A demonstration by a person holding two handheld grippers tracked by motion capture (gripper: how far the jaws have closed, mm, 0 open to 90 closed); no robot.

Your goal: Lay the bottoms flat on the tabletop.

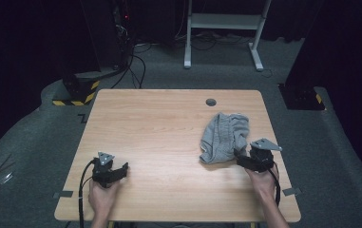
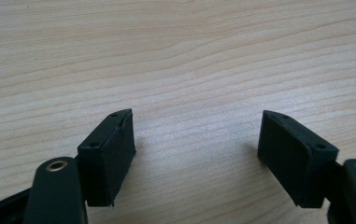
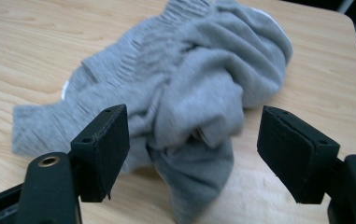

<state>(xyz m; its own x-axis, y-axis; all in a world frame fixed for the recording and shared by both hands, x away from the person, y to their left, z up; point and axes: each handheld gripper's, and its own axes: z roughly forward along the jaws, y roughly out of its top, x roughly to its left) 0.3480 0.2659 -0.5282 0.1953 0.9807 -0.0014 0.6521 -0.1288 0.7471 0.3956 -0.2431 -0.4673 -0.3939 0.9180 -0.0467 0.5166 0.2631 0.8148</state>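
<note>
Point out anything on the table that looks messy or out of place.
The grey garment lies crumpled in a heap on the table's right side, not spread or folded. The right gripper faces it with jaws open. Nothing looks spilled or damaged.

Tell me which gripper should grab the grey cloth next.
Right. The right gripper sits open at the grey cloth, a fold between its jaws; the left gripper faces bare table far off.

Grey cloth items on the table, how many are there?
1. A crumpled grey garment lies on the right half of the table, just ahead of the open right gripper. Its folds could hide something smaller.
</note>
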